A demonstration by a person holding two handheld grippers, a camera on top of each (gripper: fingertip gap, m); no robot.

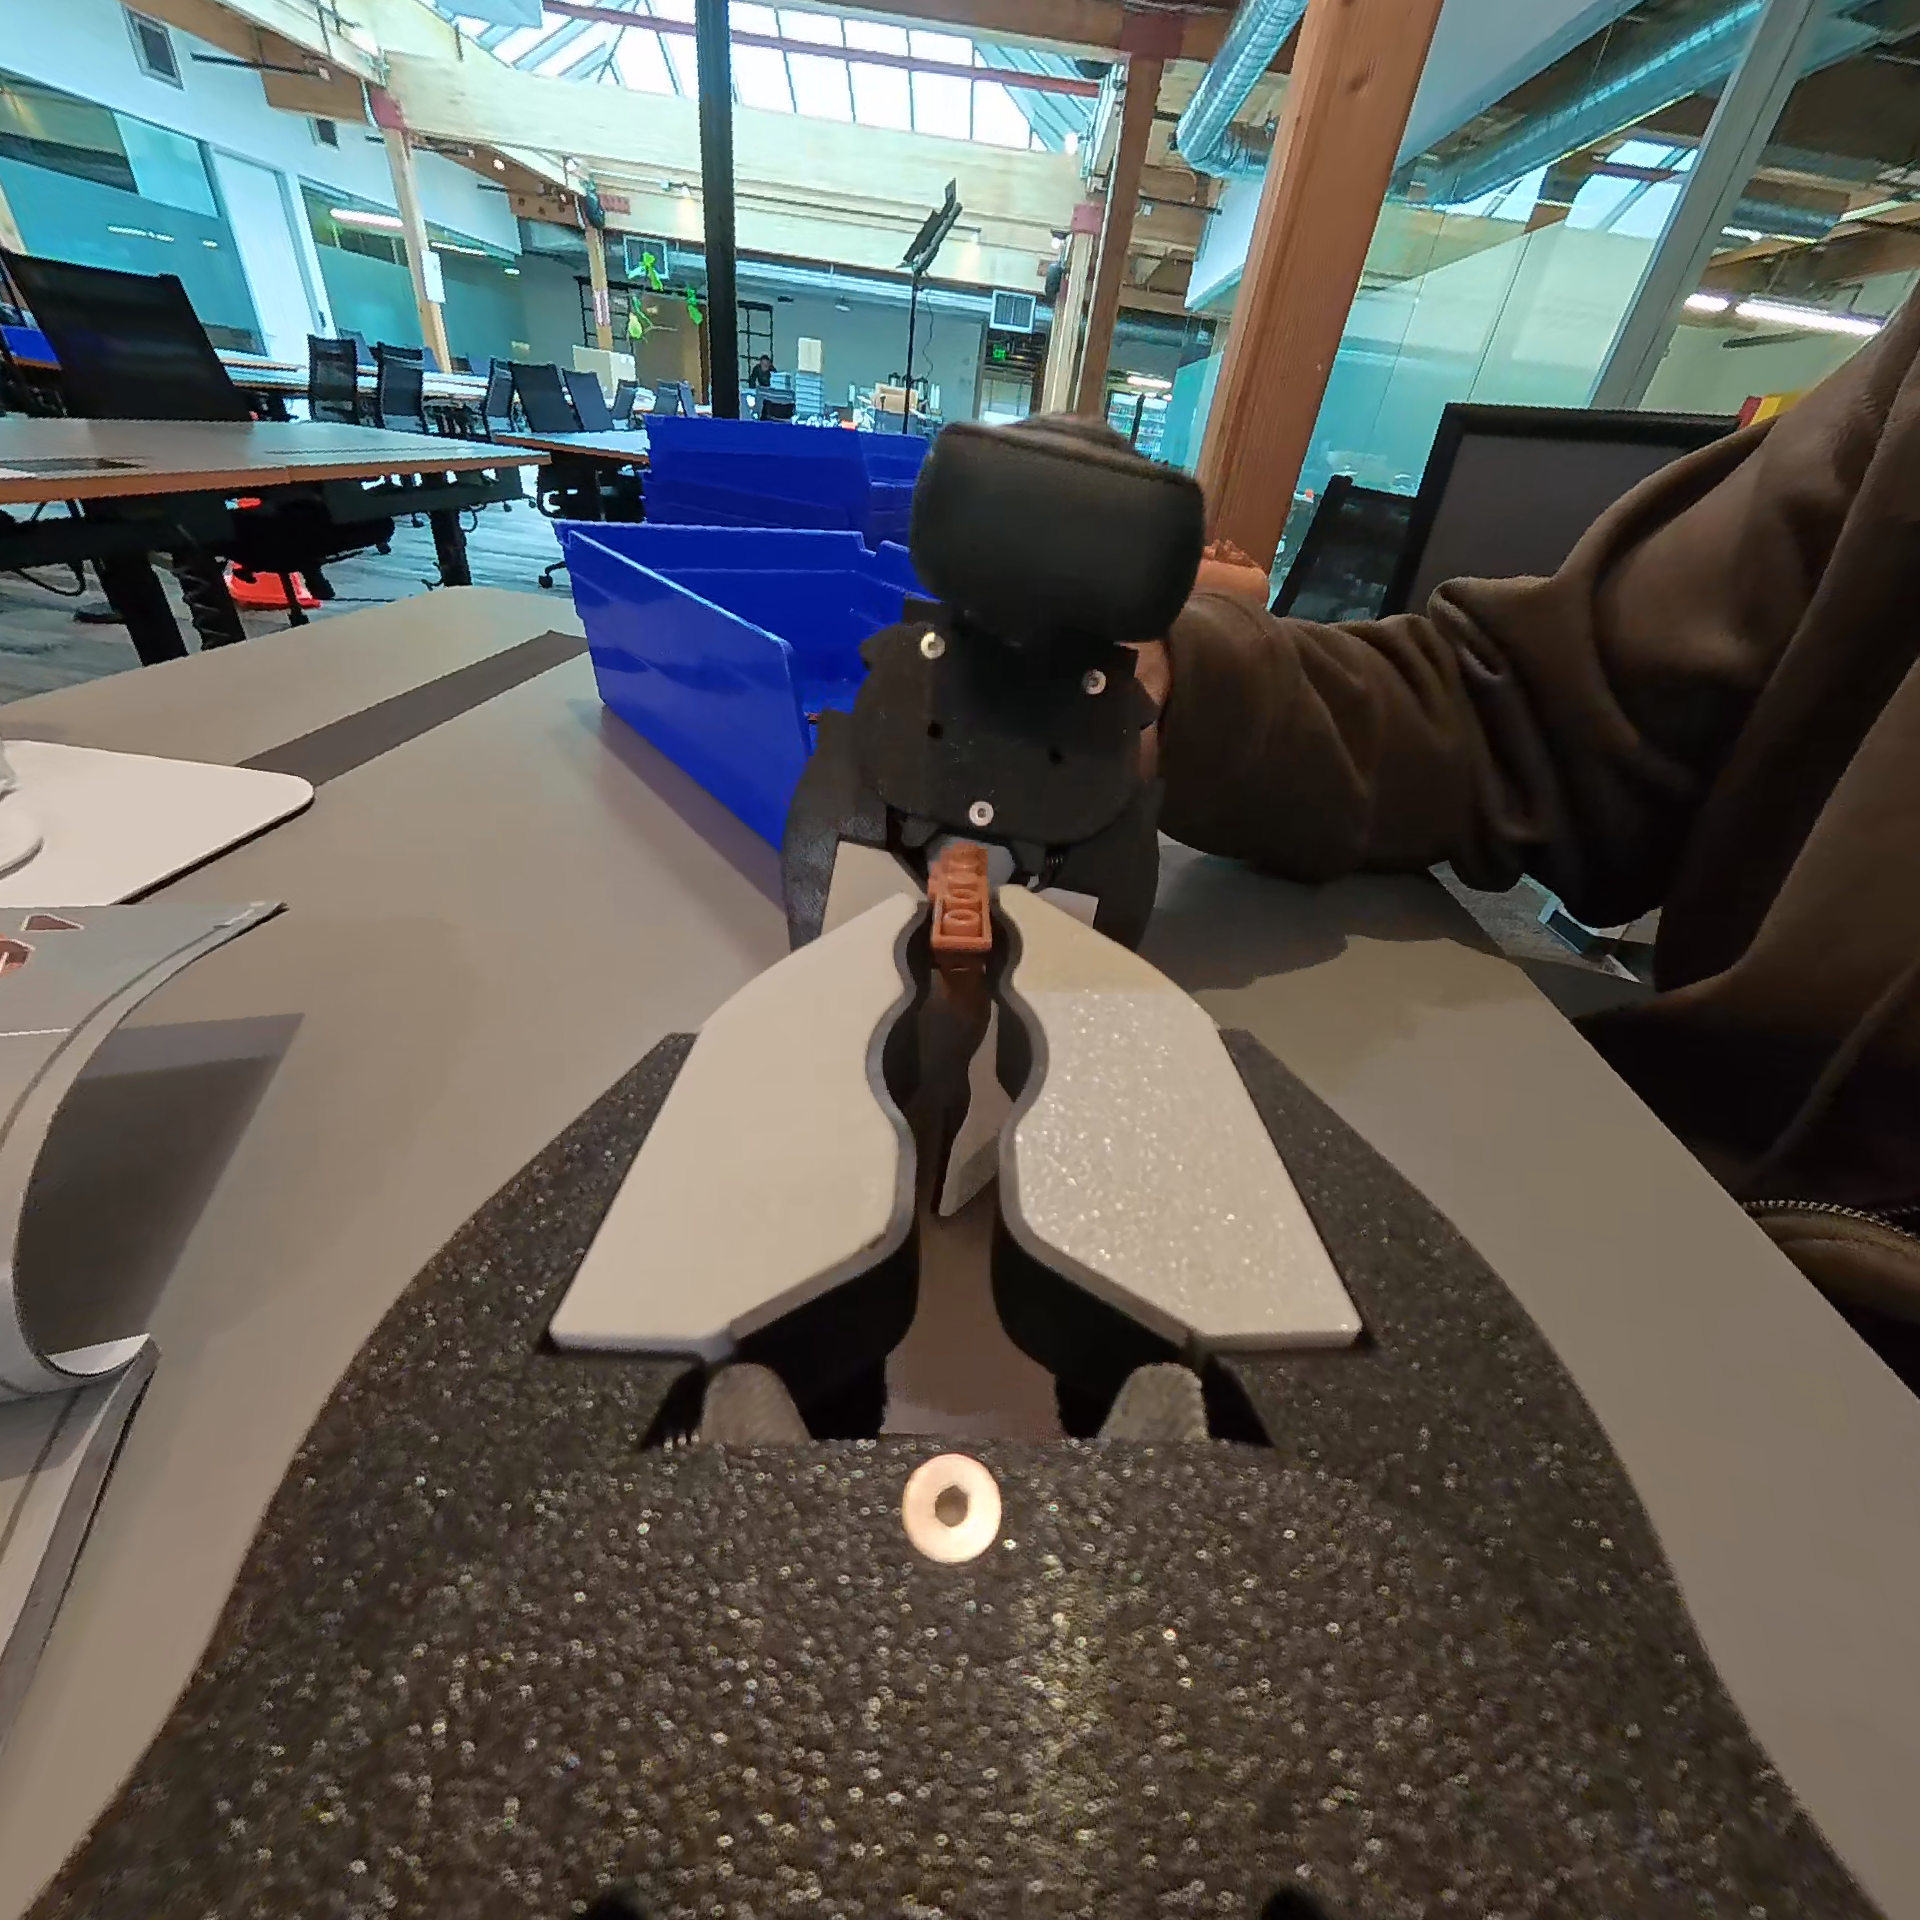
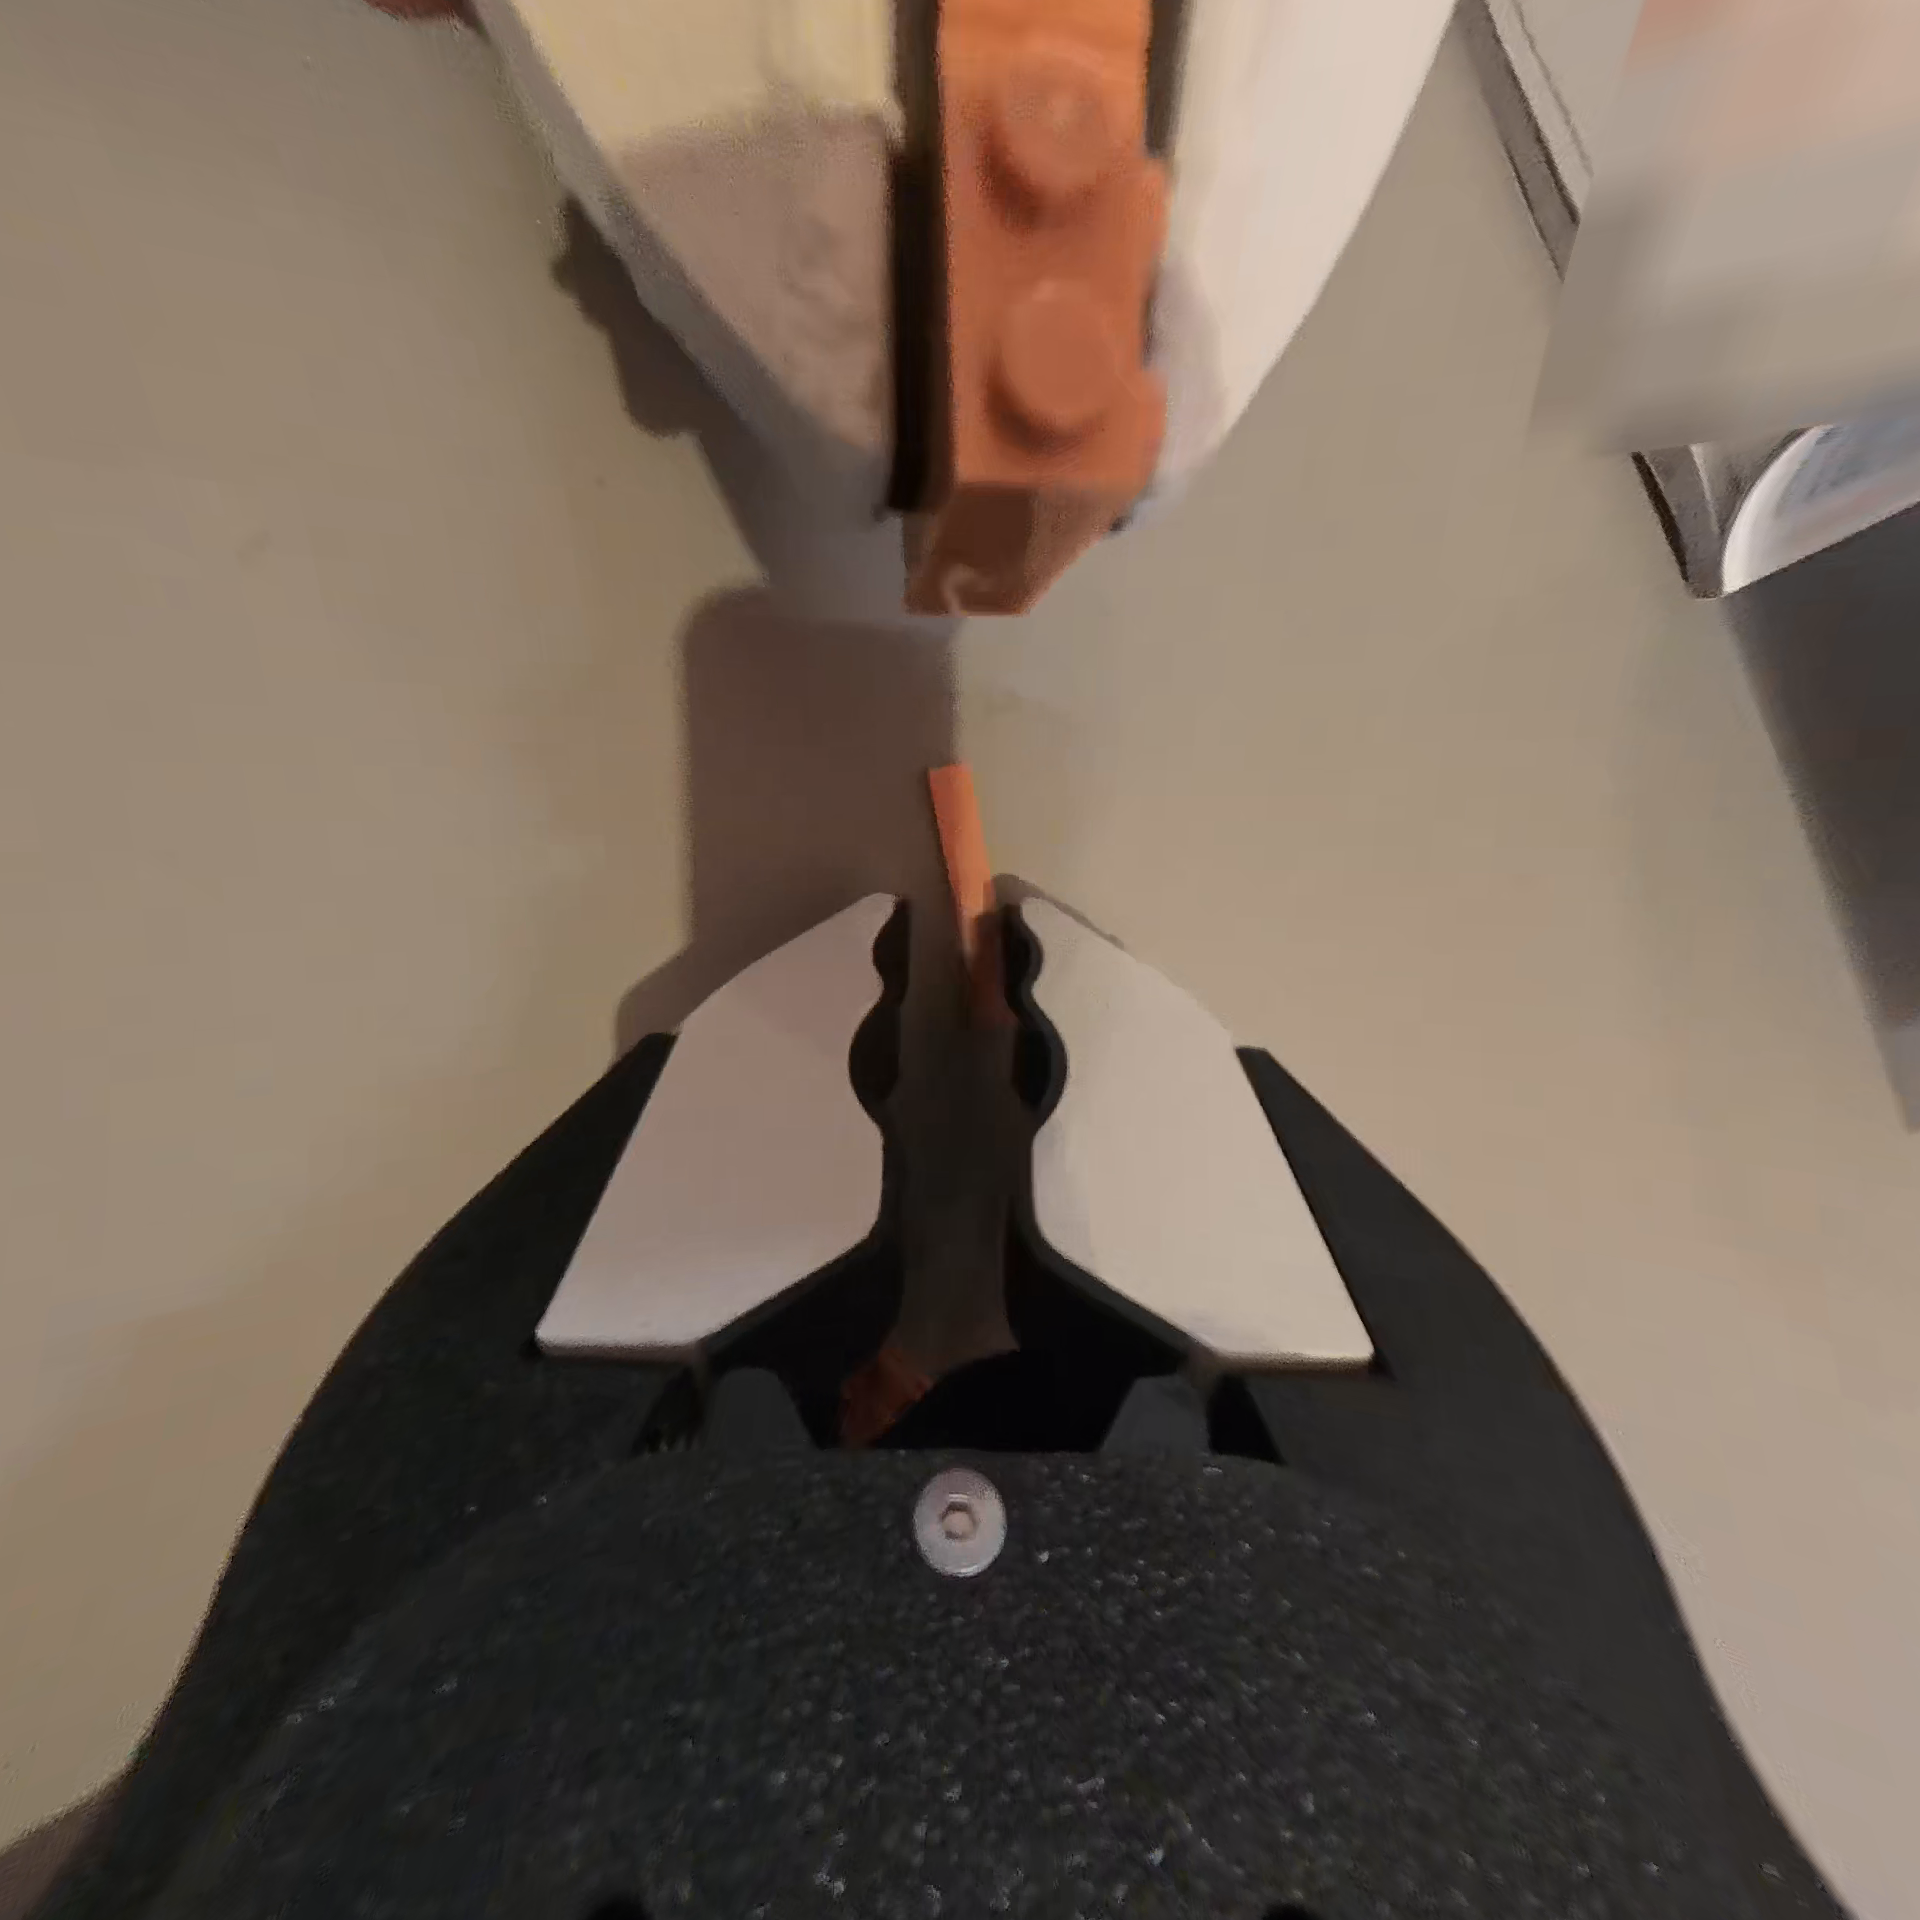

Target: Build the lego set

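Note:
In the left wrist view my left gripper (image 1: 961,914) is shut on a brown studded lego plate (image 1: 961,928), held level above the grey table (image 1: 468,935). My right gripper (image 1: 961,864) faces it tip to tip, held by a hand in a brown sleeve (image 1: 1558,727). In the right wrist view my right gripper (image 2: 956,912) is shut on a thin brown lego piece (image 2: 954,831), seen edge-on. The left gripper (image 2: 1029,488) with its studded plate (image 2: 1049,312) hangs just beyond it, a small gap between the two pieces. This view is blurred.
Blue plastic bins (image 1: 686,665) stand on the table behind the grippers. An open instruction booklet (image 1: 94,1091) lies at the left, with a white flat stand base (image 1: 145,821) beyond it. A dark monitor (image 1: 1538,499) stands at the back right. Across from one pair of fingers to the other is roughly 10 cm.

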